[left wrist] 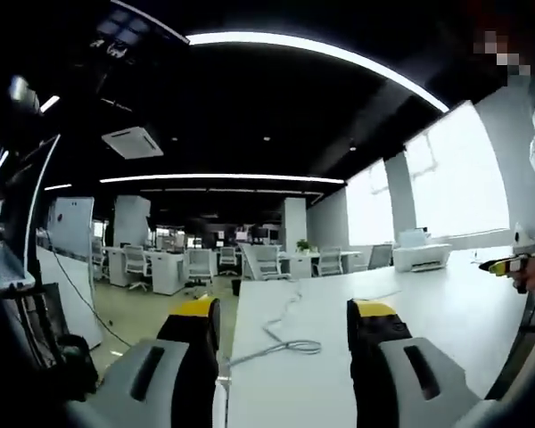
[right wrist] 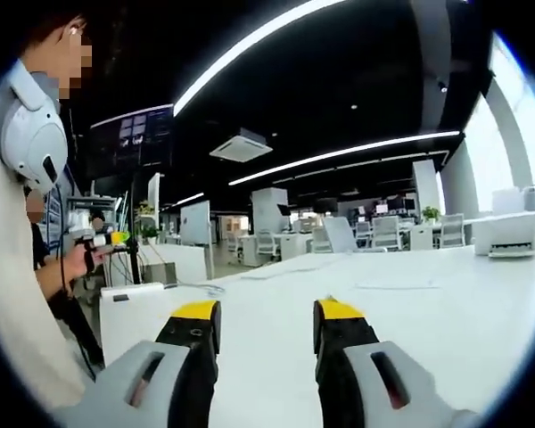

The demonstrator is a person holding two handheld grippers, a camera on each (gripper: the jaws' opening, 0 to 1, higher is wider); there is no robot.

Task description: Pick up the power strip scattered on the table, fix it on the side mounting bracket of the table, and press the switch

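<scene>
A white cord [left wrist: 283, 342] lies coiled on the white table [left wrist: 428, 312], just ahead of my left gripper [left wrist: 285, 321]. That gripper is open, with nothing between its yellow-tipped fingers. In the right gripper view, a flat white bar that looks like the power strip [right wrist: 135, 289] rests near the table's left edge, and a thin cable [right wrist: 205, 287] trails from it. My right gripper [right wrist: 266, 325] hangs open over the table [right wrist: 428, 303], to the right of the bar and nearer to me, holding nothing.
A white printer [left wrist: 421, 255] [right wrist: 508, 234] sits at the far right of the table. A person [right wrist: 18, 267] stands at the left, a hand holding a yellow-tipped tool [right wrist: 102, 239]; a hand with a similar tool [left wrist: 506, 265] shows at the right edge. Desks and chairs [left wrist: 196, 263] stand beyond.
</scene>
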